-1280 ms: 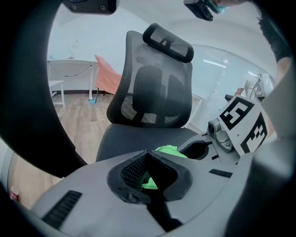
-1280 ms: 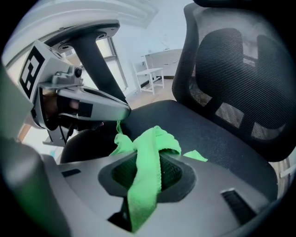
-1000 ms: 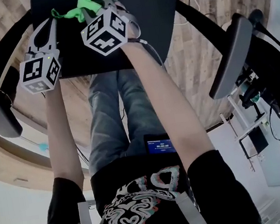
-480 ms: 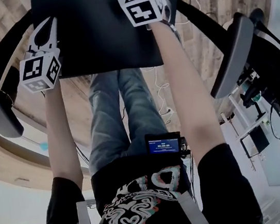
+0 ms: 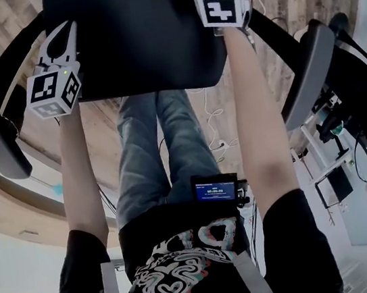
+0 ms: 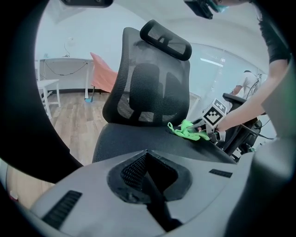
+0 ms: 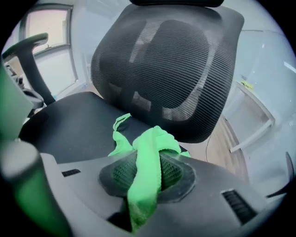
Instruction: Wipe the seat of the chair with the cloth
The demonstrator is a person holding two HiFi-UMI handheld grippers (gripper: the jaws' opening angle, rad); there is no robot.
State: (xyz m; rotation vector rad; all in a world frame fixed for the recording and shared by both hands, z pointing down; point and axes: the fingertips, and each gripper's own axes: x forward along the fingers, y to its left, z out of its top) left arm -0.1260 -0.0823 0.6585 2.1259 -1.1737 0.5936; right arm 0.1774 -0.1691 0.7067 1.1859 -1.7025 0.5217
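While the right gripper (image 7: 147, 179) clamps the green cloth (image 7: 149, 143) on the chair seat (image 5: 133, 40), rear right, by the backrest (image 7: 171, 69) | left gripper (image 6: 147, 159): jaws together, empty, at seat's left edge.

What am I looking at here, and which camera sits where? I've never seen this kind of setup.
There is no robot. A person stands over an office chair and holds a hand tool with a two-jaw claw in each hand. The head view looks down from the person's head, and the marker cubes are part of the tools. The other two pictures come from cameras riding on each tool, looking along its jaws. The right claw is clamped on a green cloth, which lies on the far right part of the black seat, near the mesh backrest. The left claw is shut with nothing in it, at the seat's left edge.
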